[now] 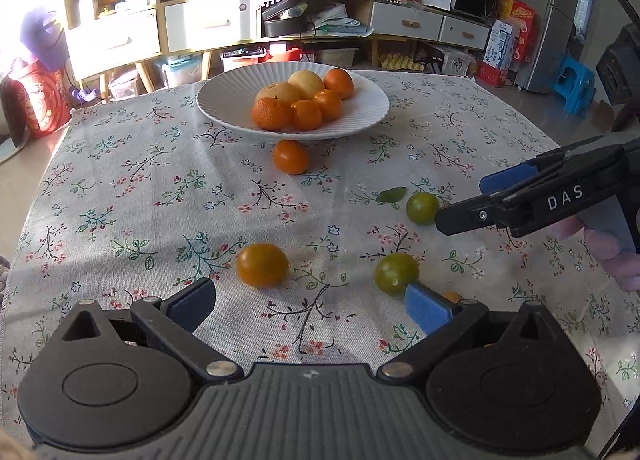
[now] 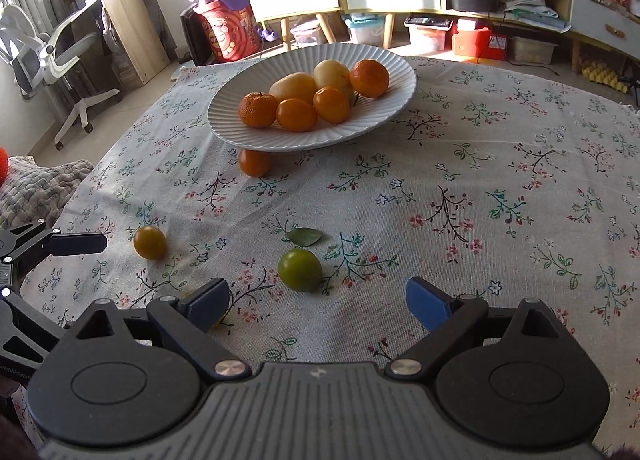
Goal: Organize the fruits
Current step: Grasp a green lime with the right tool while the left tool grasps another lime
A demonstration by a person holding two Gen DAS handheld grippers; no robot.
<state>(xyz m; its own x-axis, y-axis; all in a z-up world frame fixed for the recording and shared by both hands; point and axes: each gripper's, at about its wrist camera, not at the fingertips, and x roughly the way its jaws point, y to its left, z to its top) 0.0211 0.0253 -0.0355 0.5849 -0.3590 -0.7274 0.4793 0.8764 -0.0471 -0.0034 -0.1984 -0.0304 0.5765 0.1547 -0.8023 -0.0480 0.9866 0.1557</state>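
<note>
Hovering low over the floral cloth [image 2: 480, 180], the right gripper [image 2: 316, 302] stood spread and empty, a green fruit [image 2: 300, 270] just ahead between its fingers, likely lined up for grasping. The left gripper [image 1: 310, 306], likewise agape, faced an orange fruit [image 1: 262, 265]; the plate [image 1: 224, 100] waited beyond.

a floral tablecloth [image 2: 480, 188] carries a white plate [image 2: 384, 116], four loose citrus fruits and a leaf [image 2: 305, 237].

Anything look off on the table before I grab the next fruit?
One orange fruit sits tucked under the white plate's near rim, possibly touching it. A loose green leaf lies on the cloth by a green fruit.
</note>
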